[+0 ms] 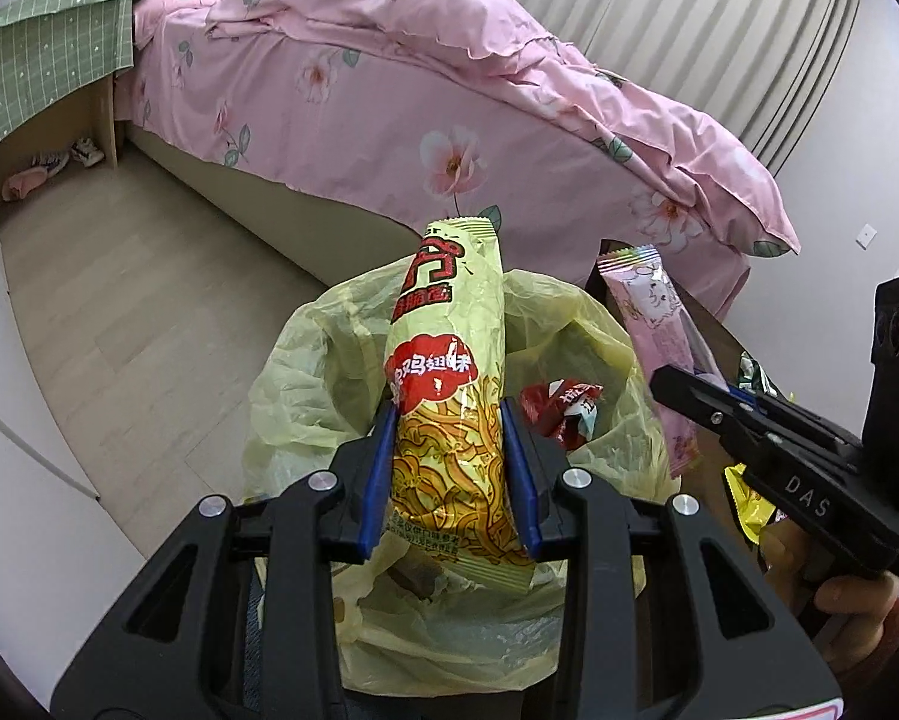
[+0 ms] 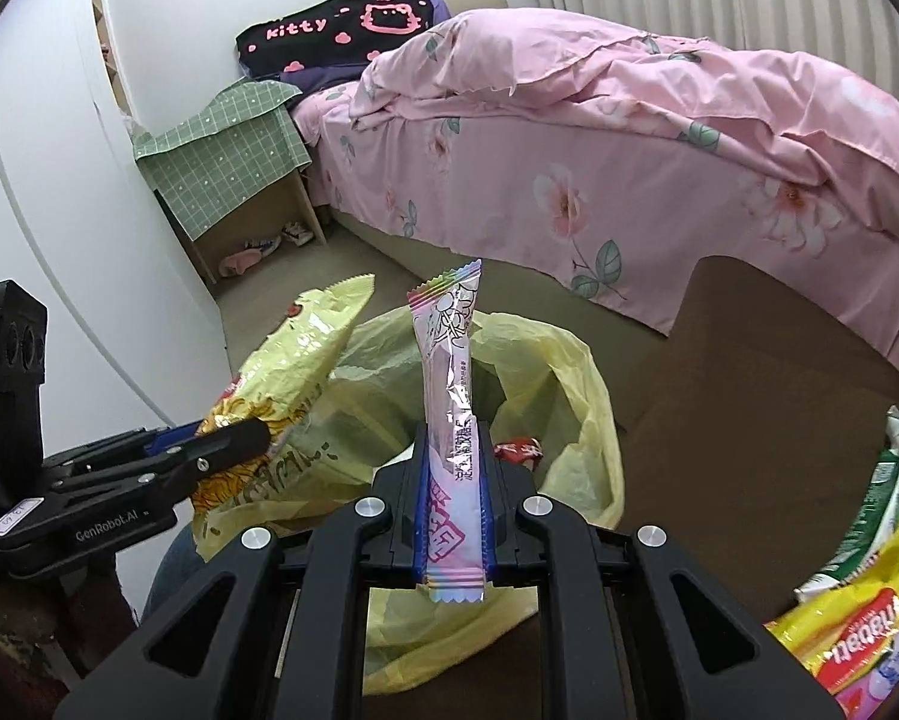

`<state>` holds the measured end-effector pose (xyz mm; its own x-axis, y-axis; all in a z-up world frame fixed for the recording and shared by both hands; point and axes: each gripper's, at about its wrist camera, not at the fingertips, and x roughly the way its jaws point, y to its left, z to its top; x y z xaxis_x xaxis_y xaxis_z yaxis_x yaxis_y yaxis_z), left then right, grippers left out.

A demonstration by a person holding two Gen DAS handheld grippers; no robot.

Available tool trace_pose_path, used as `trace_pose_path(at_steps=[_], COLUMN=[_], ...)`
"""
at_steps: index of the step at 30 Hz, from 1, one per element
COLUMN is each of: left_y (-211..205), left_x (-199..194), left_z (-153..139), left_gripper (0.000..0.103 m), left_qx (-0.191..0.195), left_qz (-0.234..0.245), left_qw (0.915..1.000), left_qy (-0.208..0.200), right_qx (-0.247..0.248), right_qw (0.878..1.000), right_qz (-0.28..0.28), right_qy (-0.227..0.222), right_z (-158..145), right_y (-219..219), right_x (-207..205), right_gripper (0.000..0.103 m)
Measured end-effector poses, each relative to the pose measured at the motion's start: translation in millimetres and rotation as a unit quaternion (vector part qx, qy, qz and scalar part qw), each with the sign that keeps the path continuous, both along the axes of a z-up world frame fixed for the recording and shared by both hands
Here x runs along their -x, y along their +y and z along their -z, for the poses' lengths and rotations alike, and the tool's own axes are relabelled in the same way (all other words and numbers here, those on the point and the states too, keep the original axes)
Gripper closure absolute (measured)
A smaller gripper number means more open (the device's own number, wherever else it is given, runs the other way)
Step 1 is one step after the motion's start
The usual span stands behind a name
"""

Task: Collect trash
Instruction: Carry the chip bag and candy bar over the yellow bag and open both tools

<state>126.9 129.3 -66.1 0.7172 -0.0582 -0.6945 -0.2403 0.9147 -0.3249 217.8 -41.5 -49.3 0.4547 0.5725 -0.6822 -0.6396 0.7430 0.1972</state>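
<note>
My left gripper [image 1: 449,414] is shut on a yellow-green noodle snack packet [image 1: 449,372] and holds it upright over the open yellow trash bag [image 1: 305,396]. My right gripper [image 2: 454,438] is shut on a slim pink wrapper [image 2: 449,372], also above the bag [image 2: 569,384]. A red wrapper [image 1: 563,408] lies inside the bag. In the left wrist view the right gripper [image 1: 677,384] holds the pink wrapper [image 1: 653,324] at the bag's right rim. In the right wrist view the left gripper [image 2: 251,435] holds the snack packet [image 2: 287,360] at the bag's left.
A brown table [image 2: 749,396] lies to the right, with several snack packets [image 2: 869,618] at its near right edge. A bed with pink floral bedding [image 1: 389,90] stands behind. A nightstand under a green cloth [image 2: 227,144] is at the back left, with shoes underneath.
</note>
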Motion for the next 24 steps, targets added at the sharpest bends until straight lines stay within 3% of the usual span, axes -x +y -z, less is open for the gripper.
trace_pose_path(at_steps=[4, 8, 19, 24], left_y=[3.2, 6.8, 11.1, -7.2], left_x=[-1.0, 2.8, 18.8, 19.8], left_z=[-2.7, -7.7, -30.1, -35.6], left_gripper=[0.064, 0.057, 0.048, 0.047], left_qx=[0.010, 0.010, 0.005, -0.002], left_qz=[-0.009, -0.019, -0.043, -0.012], left_qw=[0.9999, 0.9997, 0.9976, 0.9981], left_qy=[-0.005, -0.014, -0.054, -0.060], right_qx=[0.000, -0.008, -0.015, -0.001], right_qw=[1.000, 1.000, 0.999, 0.996], right_qz=[-0.001, -0.001, 0.042, 0.088], right_qy=[0.008, 0.012, -0.008, -0.026], right_z=[5.9, 7.9, -7.0, -8.5], right_y=[2.3, -1.7, -51.6, -101.7], right_x=[-2.1, -1.9, 16.7, 37.2], right_gripper=[0.088, 0.062, 0.059, 0.059])
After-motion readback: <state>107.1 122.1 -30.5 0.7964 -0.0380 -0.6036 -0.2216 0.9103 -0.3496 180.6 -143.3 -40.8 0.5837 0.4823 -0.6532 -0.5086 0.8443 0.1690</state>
